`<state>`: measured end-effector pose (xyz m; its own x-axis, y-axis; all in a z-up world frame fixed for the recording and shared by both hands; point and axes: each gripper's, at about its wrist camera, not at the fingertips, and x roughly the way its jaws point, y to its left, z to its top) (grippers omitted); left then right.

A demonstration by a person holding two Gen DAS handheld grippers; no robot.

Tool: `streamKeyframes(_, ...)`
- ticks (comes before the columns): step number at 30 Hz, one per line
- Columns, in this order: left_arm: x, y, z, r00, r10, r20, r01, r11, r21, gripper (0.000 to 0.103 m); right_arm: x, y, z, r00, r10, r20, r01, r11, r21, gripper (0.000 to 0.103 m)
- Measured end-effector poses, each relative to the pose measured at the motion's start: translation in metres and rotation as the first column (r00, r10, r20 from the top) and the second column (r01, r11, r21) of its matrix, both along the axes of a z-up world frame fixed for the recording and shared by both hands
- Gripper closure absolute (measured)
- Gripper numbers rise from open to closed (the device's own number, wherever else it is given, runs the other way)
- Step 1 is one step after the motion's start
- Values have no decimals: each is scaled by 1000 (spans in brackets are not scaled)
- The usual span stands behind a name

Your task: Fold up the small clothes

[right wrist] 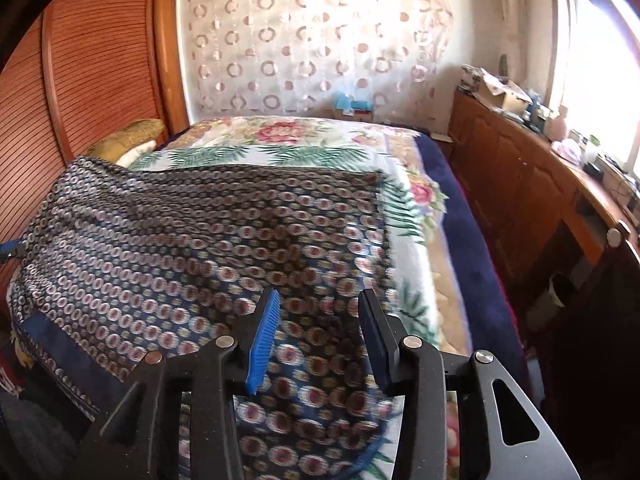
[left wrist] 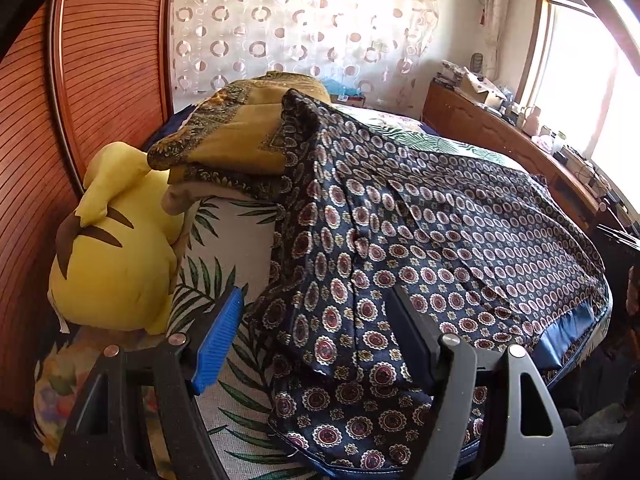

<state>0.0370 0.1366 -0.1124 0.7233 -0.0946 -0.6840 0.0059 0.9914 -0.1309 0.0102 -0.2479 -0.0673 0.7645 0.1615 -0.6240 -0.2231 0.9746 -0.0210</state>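
Note:
A navy garment with round red-and-white medallions lies spread over the bed, a plain blue band along its near edge. In the left wrist view my left gripper stands open low over the garment's near left corner. Its blue pad is clear of the cloth, over the leaf-print sheet, and a fold lies between the jaws. In the right wrist view the same garment looks blurred. My right gripper is open just above its near right part, with nothing pinched between the fingers.
A yellow plush toy and a folded yellow-brown quilt sit at the head of the bed by the slatted wooden board. The floral bedspread stretches beyond. A cluttered wooden cabinet runs along the right under the window.

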Motion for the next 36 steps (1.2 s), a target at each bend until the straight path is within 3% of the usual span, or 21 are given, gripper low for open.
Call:
streamKeyframes(4,-2,-3,1,1000,-6,14,5,1000,11,30,6,20,-14,999,41,-35,-41,999,6,58)
streamKeyframes(7,-1,-6,-3,999,-36,1,36,999,0,49,9,34,-26,994,82,-68,-81,997,11,58)
streamKeyframes(9,0,-8,-6,999,-39,-11,39,999,14,75,14,42,-35,992,96,-82,-97,995,-11,58)
streamKeyframes(11,1,-8,-8,999,-42,-23,43,999,18,93,19,45,-40,992,94,-89,-97,995,-27,58)
streamKeyframes(14,-4,-6,-4,999,-41,-7,41,999,0,101,26,41,-43,991,89,-98,-91,996,-22,58)
streamKeyframes(19,-18,-9,12,998,-62,6,62,998,-22,101,36,29,-38,994,56,-97,-58,998,-19,58)
streamKeyframes(23,-22,-5,12,1000,-14,-9,14,999,45,101,40,25,-36,995,38,-95,-39,999,-6,58)
streamKeyframes(26,-17,3,5,1000,7,-25,-7,1000,1,101,39,27,-40,993,35,-108,-36,999,-5,58)
streamKeyframes(28,-13,4,2,1000,6,-30,-7,1000,-11,93,36,29,-45,993,35,-115,-37,999,-14,58)
streamKeyframes(30,-10,3,0,1000,12,-24,-12,1000,7,62,33,30,-45,994,34,-103,-37,999,-28,57)
streamKeyframes(31,-9,3,0,1000,16,-20,-15,1000,11,56,33,30,-45,994,31,-102,-34,999,-26,56)
streamKeyframes(33,-7,4,-1,1000,24,-18,-24,1000,10,50,30,30,-46,995,30,-94,-31,999,-14,51)
streamKeyframes(36,-3,6,-5,999,39,-26,-39,999,16,49,24,34,-51,997,36,-62,-39,999,-37,43)
